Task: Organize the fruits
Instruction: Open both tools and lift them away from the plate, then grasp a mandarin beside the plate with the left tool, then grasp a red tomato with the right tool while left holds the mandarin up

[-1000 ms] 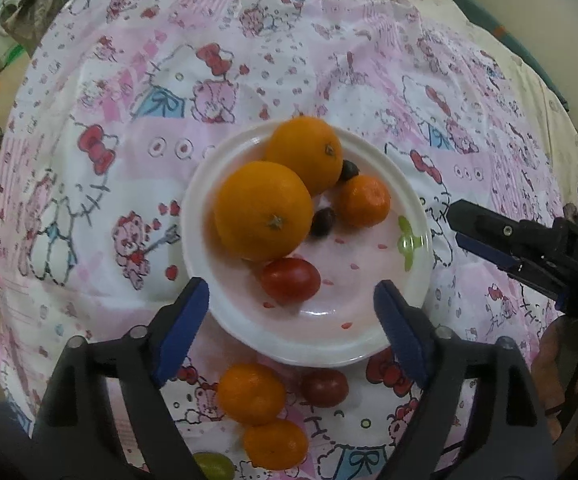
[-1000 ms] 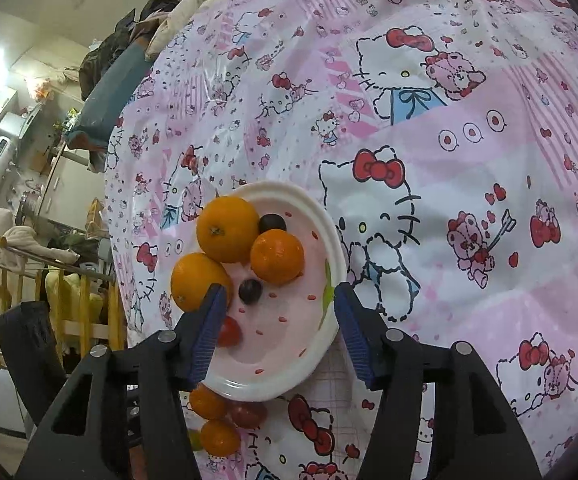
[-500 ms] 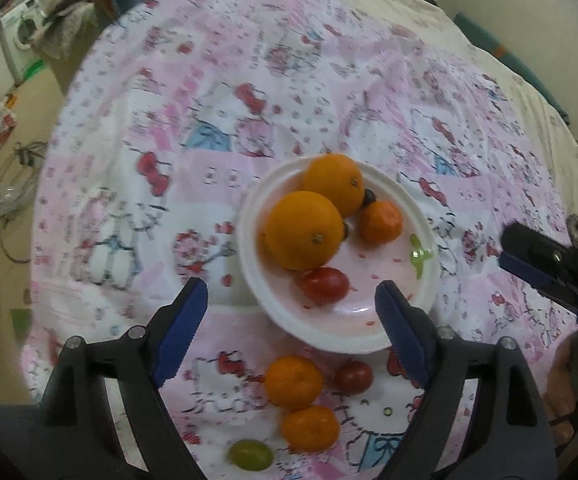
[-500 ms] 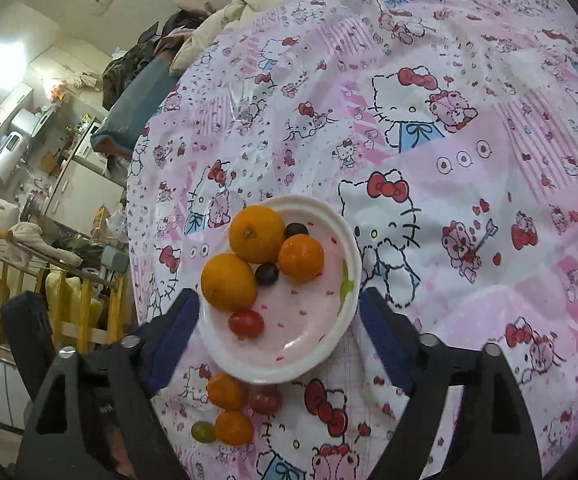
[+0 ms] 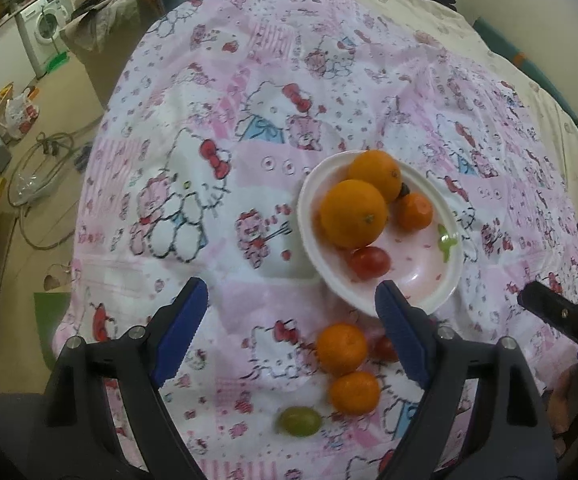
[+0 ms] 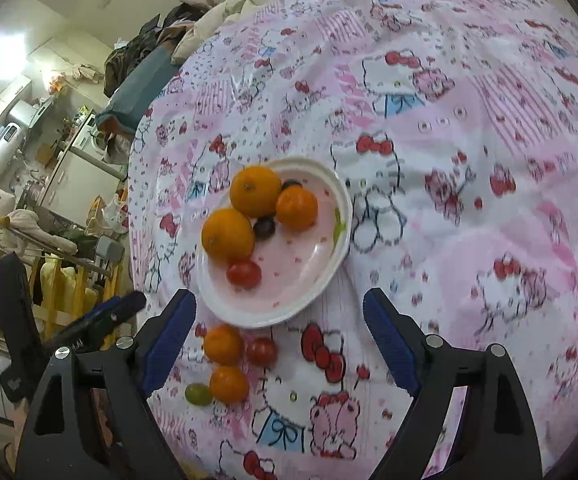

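Mandarins, two small orange ones point(image 5: 341, 348) on the pink cartoon-print tabletop cloth point(image 5: 217, 128), lie at five o'clock inside my left claw point(image 5: 291, 334); both claws gape wide, empty, right claw point(image 6: 279, 334) farther.

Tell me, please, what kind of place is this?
Most likely a lived-in home, probably a small flat. A washing machine stands by the wall, clothes are piled behind, and the plate of fruit sits on a pink cartoon-cat cloth, perhaps over a bed or table.

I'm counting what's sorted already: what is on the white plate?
On the white plate: two oranges, a tangerine, a cherry tomato and two dark grapes, one mostly hidden behind the fruit.
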### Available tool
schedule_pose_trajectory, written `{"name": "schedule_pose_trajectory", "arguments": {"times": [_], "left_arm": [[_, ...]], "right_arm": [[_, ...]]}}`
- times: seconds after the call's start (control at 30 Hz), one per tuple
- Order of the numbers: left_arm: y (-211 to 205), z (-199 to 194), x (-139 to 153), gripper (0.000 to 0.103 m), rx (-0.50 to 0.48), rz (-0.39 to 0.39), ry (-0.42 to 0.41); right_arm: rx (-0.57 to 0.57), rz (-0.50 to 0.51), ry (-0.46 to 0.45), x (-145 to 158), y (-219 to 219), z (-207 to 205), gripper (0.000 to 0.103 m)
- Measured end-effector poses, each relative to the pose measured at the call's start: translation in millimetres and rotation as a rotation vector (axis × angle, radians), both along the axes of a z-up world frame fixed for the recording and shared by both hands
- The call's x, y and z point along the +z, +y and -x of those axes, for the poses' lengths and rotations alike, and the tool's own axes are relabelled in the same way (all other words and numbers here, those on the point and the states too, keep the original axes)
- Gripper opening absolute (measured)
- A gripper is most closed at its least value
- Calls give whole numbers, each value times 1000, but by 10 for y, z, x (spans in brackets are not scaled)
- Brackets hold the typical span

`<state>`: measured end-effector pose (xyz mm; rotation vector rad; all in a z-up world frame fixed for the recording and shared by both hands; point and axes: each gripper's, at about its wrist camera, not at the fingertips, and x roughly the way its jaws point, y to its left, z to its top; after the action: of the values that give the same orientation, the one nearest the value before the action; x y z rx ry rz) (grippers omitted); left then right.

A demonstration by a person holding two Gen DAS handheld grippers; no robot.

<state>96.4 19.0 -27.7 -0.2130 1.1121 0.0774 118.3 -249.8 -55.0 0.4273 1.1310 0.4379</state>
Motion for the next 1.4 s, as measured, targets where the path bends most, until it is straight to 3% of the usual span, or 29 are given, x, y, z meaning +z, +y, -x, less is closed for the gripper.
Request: {"name": "schedule_pose_trajectory", "arguments": {"times": [0.4, 0.5, 0.63, 0.77, 0.87, 1.07, 1.13, 1.4], "left_arm": [[61, 53, -50, 84, 18, 29, 61], [-1, 59, -163, 83, -8, 32, 108], [-85, 35, -426, 83, -26, 107, 201], [-318, -11, -636, 74, -68, 107, 246], [-433, -49, -733, 56, -87, 126, 266], [-550, -130, -889, 54, -110, 116, 306], [-573, -129, -900, 40, -119, 94, 306], [-391, -113, -724, 38, -94, 111, 261]], "right_arm": [[-14, -20, 104, -217, 50, 113, 88], [-32, -24, 119, -238, 45, 97, 88], [-47, -26, 116, -228, 33, 82, 88], [-67, -32, 127, -248, -20, 75, 88], [-82, -31, 131, -257, -68, 77, 88], [-100, -48, 138, -261, -135, 68, 88], [-98, -49, 142, -270, -126, 62, 88], [-63, -41, 166, -351, -9, 34, 88]]}}
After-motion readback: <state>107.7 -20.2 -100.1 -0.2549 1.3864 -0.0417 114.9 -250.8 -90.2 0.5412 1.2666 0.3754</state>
